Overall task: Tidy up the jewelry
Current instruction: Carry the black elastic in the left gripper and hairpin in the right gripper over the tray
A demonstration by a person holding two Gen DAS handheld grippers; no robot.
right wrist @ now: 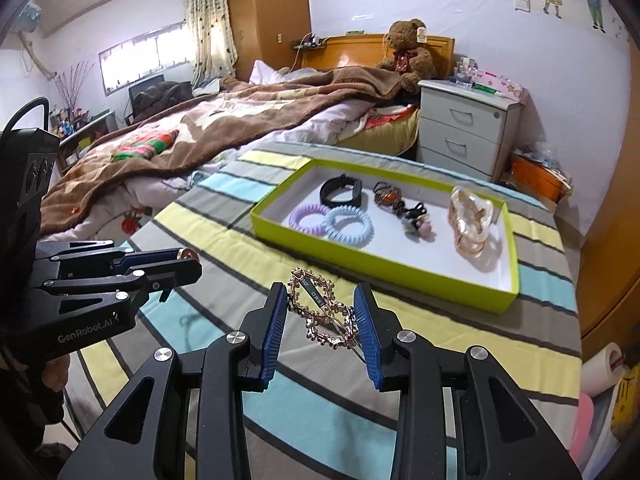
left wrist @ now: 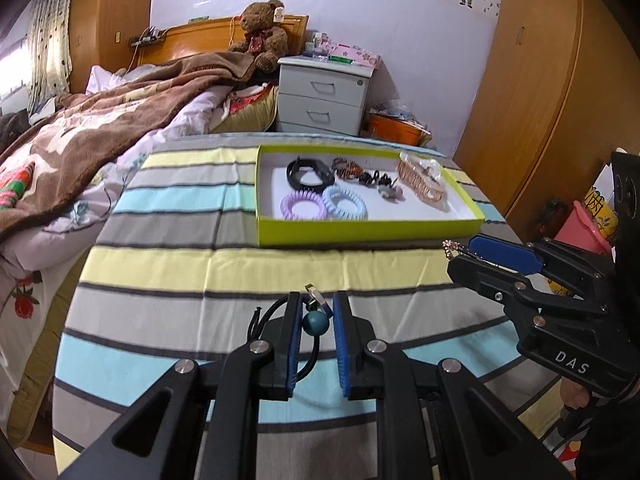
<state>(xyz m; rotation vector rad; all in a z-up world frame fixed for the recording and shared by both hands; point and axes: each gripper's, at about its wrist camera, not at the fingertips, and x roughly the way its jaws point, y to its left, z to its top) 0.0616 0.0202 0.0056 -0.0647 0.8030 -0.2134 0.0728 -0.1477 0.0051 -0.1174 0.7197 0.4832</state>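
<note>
Two handheld grippers raised above a striped cloth [left wrist: 280, 264], short of a lime-green shallow box [right wrist: 380, 266] already holding two spiral hair ties [right wrist: 332, 222], a black band [right wrist: 340, 192], dark beaded pieces, a small clip and a pale pink-gold chain bracelet [right wrist: 470, 220]. Left gripper [left wrist: 316, 312] nearly closed, blue pads pinching a black cord necklace [left wrist: 314, 320] with a teal bead and a small metal clasp; cord looping out beside the left pad and trailing back under the jaws. Likely light and limp: bead and clasp apt to swing, loose cord apt to snag on the box rim; safest hold on the cord just beside the bead, as now. Right gripper [right wrist: 322, 312] about half open, ribbed pads bearing on the two sides of a rose-gold openwork hair clip [right wrist: 320, 312] set with small beaded flowers, lifted clear of the cloth. Probably stiff, light, delicate along the ornamented edge and slick where metal is bare; best held across the frame's outer edges with gentle pressure, not on the flowers. Box well within reach ahead, with free white floor at its near corner.
</note>
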